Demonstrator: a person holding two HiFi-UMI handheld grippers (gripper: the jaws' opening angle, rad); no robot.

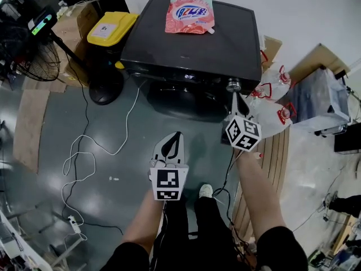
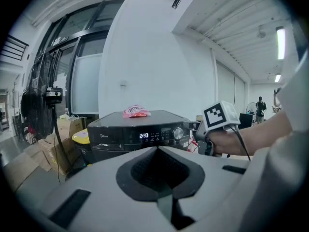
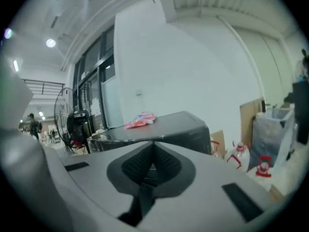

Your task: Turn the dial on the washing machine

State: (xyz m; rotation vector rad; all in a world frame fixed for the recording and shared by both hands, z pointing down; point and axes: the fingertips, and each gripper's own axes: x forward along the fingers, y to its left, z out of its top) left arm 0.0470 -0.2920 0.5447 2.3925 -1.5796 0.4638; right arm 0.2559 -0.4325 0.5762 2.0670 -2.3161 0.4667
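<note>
Glossy grey floor [image 1: 113, 168], plain white wall [image 2: 145, 57] behind. Tall glazed windows [image 2: 82, 81] left of the wall, ceiling strip lights [image 2: 280, 42] on. Standing fan [image 1: 39, 61] and cardboard boxes [image 1: 70, 21] far left, yellow-lidded bin [image 1: 111, 27] beside them. White cable [image 1: 84, 151] loops across the floor, power strip [image 1: 75, 224] nearby. Wood planks [image 1: 279, 157] at right, clear red-capped jugs [image 1: 276, 114] near them.

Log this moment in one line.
right gripper: shut, tip beside round silver dial | left gripper: shut, empty | black washing machine: display lit
</note>
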